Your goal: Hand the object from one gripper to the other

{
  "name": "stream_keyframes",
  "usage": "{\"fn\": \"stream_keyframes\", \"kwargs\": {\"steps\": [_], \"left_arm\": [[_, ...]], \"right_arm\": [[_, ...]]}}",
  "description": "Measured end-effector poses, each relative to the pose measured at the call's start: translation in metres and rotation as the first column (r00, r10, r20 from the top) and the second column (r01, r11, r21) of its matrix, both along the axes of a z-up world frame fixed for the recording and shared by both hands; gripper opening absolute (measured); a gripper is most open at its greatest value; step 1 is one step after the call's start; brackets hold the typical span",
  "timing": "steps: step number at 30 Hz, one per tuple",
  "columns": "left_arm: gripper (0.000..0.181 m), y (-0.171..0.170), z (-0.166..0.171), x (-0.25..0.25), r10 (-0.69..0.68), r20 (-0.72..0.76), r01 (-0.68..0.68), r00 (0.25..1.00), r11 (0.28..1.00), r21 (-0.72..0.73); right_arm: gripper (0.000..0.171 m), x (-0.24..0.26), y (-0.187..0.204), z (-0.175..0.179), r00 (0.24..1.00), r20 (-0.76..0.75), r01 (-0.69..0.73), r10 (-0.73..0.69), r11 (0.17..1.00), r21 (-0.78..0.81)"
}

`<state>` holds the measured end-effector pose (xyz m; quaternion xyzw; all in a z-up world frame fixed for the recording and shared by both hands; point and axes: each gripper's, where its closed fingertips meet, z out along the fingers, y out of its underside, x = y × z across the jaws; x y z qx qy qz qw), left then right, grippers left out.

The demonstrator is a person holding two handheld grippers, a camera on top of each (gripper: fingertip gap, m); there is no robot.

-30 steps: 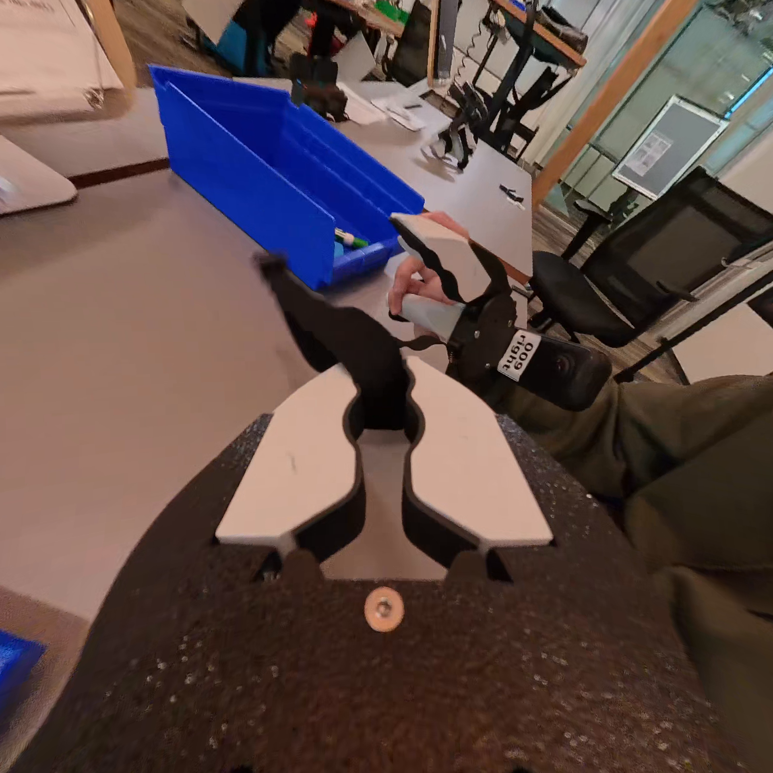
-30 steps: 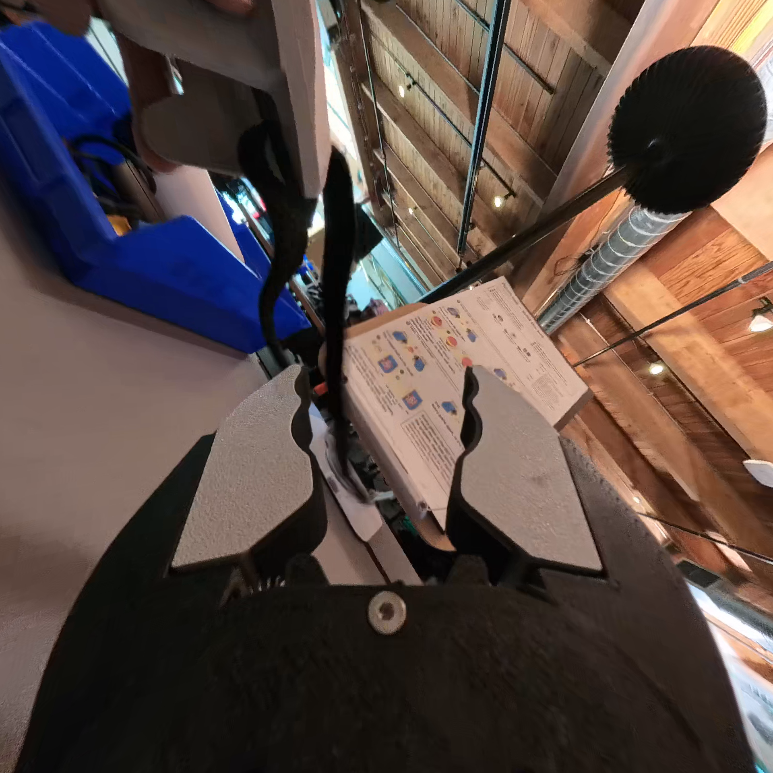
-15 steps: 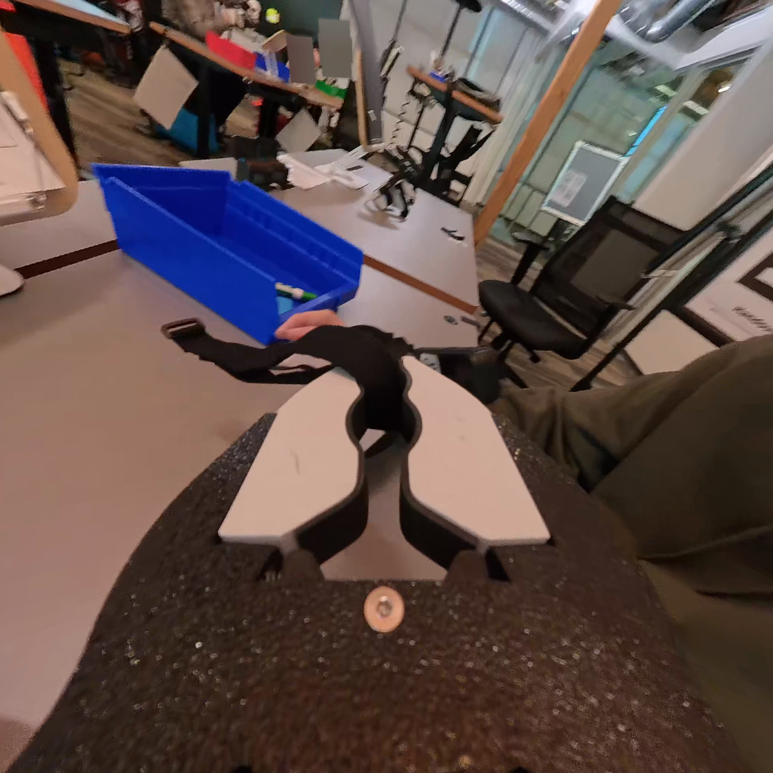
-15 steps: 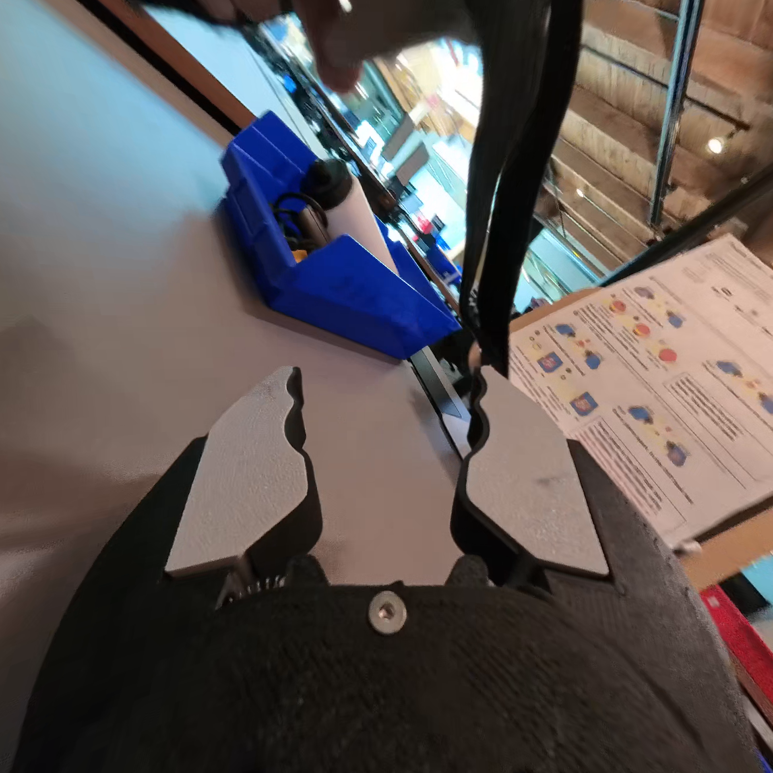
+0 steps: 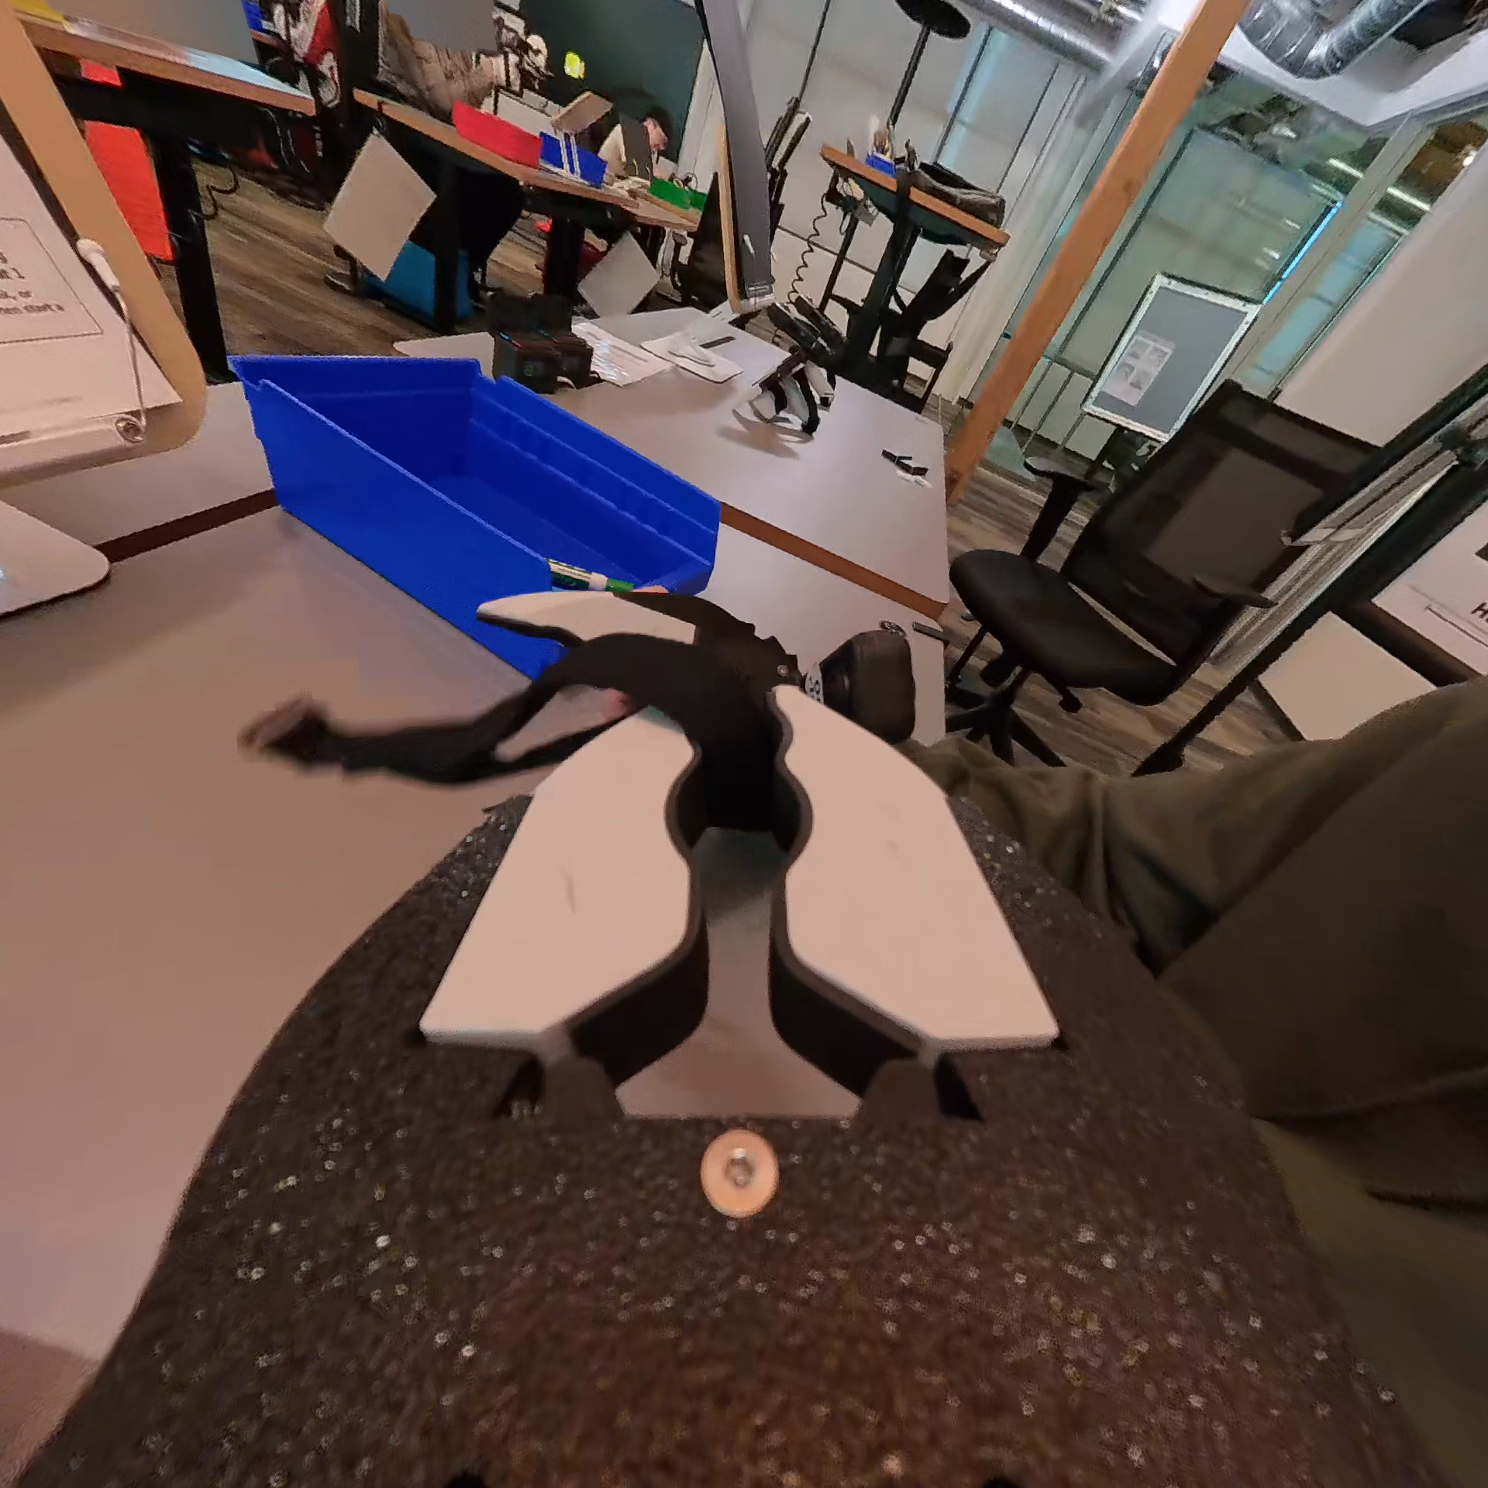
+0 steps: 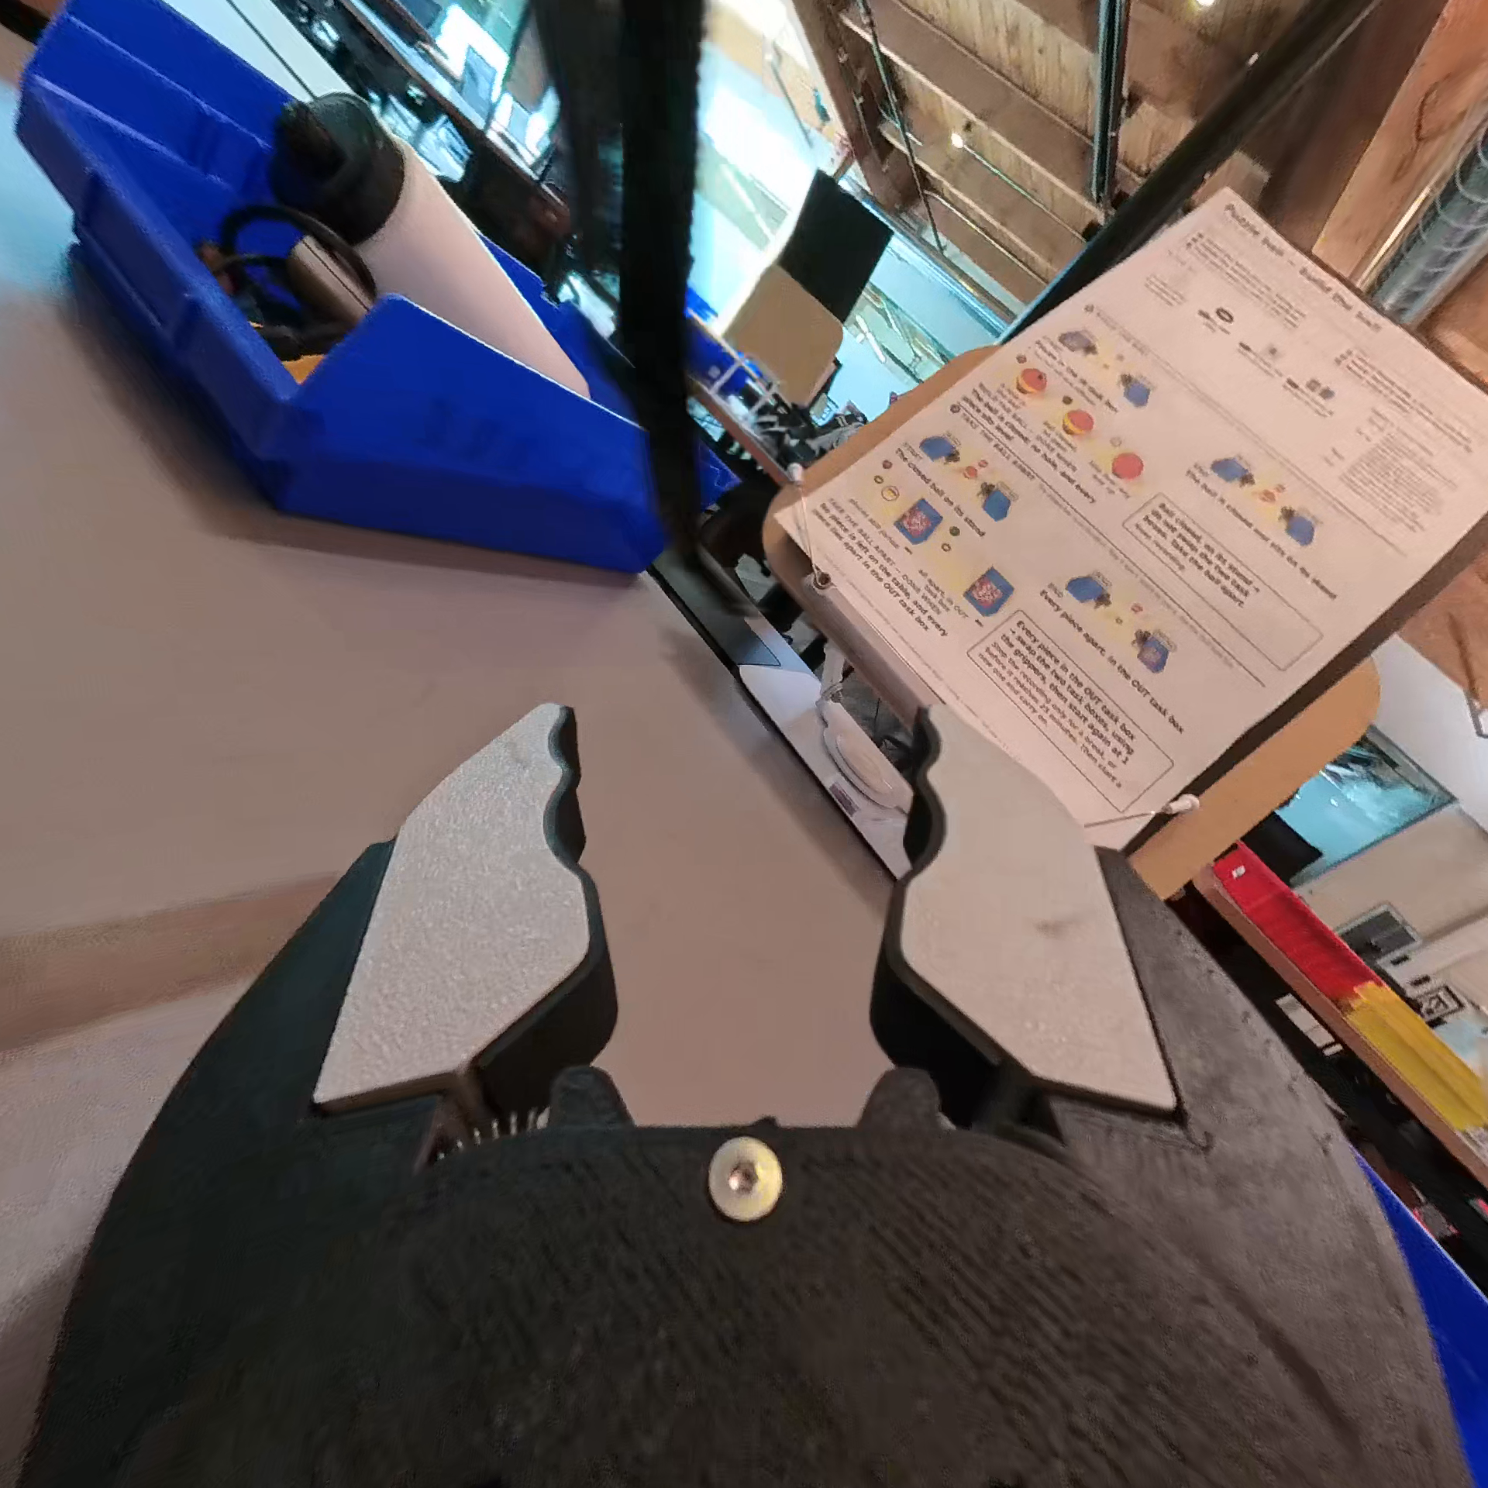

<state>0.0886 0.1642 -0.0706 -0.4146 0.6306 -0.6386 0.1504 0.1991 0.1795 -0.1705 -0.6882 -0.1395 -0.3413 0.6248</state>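
Observation:
My left gripper (image 5: 737, 729) is shut on a black strap (image 5: 451, 745), whose loose end trails blurred to the left above the grey table (image 5: 161, 845). The right gripper shows just beyond it in the left wrist view (image 5: 596, 616), lying on its side behind the strap, held by a hand in an olive sleeve. In the right wrist view my right gripper (image 6: 745, 741) is open and empty. The strap (image 6: 656, 266) hangs from the top of that view, well ahead of the fingers and apart from them.
A blue bin (image 5: 483, 491) with a few small items stands on the table beyond the grippers. Another blue bin (image 6: 362, 419) holds a roll and cables. An instruction sheet on a board (image 6: 1127, 515) stands to the right. A black office chair (image 5: 1127, 588) is beside the table.
The left gripper has kept hold of the strap, whose free end swung left. The right gripper stayed open and drew back; the strap now hangs farther ahead of its fingers.

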Motion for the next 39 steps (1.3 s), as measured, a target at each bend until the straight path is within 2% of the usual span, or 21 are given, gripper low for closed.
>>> {"fn": "stream_keyframes", "kwargs": {"steps": [3, 6, 8, 13, 20, 24, 25, 27, 28, 30, 33, 36, 37, 39], "left_arm": [[0.010, -0.005, 0.000, -0.002, -0.034, -0.007, 0.034, 0.999, 0.999, -0.002], [0.010, -0.010, -0.003, -0.003, -0.049, -0.008, 0.049, 0.999, 0.999, 0.020], [0.010, -0.009, -0.004, -0.002, -0.037, -0.009, 0.038, 0.999, 0.999, 0.036], [0.011, -0.005, -0.003, -0.002, -0.007, 0.007, 0.006, 1.000, 0.997, 0.074], [0.011, -0.022, 0.000, -0.012, -0.113, -0.003, 0.113, 0.994, 0.993, 0.034], [0.011, -0.027, -0.003, -0.016, -0.152, -0.024, 0.152, 0.988, 0.988, 0.035], [0.011, -0.027, -0.002, -0.015, -0.146, -0.019, 0.146, 0.989, 0.989, 0.038], [0.011, -0.026, 0.000, -0.015, -0.137, -0.008, 0.137, 0.990, 0.990, 0.039], [0.011, -0.025, 0.000, -0.014, -0.129, -0.004, 0.129, 0.992, 0.991, 0.043], [0.012, -0.020, 0.004, -0.013, -0.102, 0.014, 0.101, 0.995, 0.994, 0.047], [0.012, -0.008, 0.005, -0.010, -0.049, 0.027, 0.047, 0.998, 0.997, 0.063], [0.015, 0.012, -0.004, -0.003, 0.048, 0.017, -0.050, 0.999, 0.989, 0.141], [0.019, 0.023, -0.009, 0.001, 0.109, 0.018, -0.110, 0.994, 0.975, 0.191], [0.040, 0.049, -0.022, 0.009, 0.235, 0.044, -0.235, 0.971, 0.910, 0.341]], "right_arm": [[0.087, -0.005, 0.003, -0.002, 0.999, 0.014, -0.029, 0.029, 1.000, -0.002], [0.089, -0.032, 0.008, -0.008, 0.979, 0.087, -0.179, 0.182, 0.983, -0.038], [0.089, -0.045, 0.010, -0.011, 0.967, 0.114, -0.224, 0.230, 0.973, -0.063], [0.087, -0.059, 0.011, -0.021, 0.942, 0.018, -0.330, 0.334, 0.937, -0.110], [0.066, -0.030, 0.012, -0.015, 0.987, 0.016, -0.156, 0.158, 0.985, -0.070], [0.069, -0.021, 0.008, -0.007, 0.993, -0.005, -0.121, 0.121, 0.992, -0.022], [0.064, -0.021, 0.008, -0.008, 0.992, -0.006, -0.125, 0.125, 0.992, -0.025], [0.023, -0.023, 0.006, -0.011, 0.990, 0.017, -0.139, 0.140, 0.989, -0.051], [0.013, -0.024, 0.006, -0.012, 0.989, 0.033, -0.139, 0.142, 0.988, -0.060], [0.005, -0.027, 0.007, -0.016, 0.986, 0.045, -0.153, 0.158, 0.984, -0.086], [0.003, -0.032, 0.008, -0.018, 0.981, 0.036, -0.188, 0.192, 0.977, -0.106], [0.003, -0.031, 0.008, -0.024, 0.982, 0.003, -0.187, 0.190, 0.972, -0.144], [0.003, -0.025, 0.007, -0.027, 0.987, -0.008, -0.161, 0.162, 0.971, -0.175], [0.002, -0.012, 0.005, -0.036, 0.996, -0.018, -0.091, 0.090, 0.965, -0.247]]}}
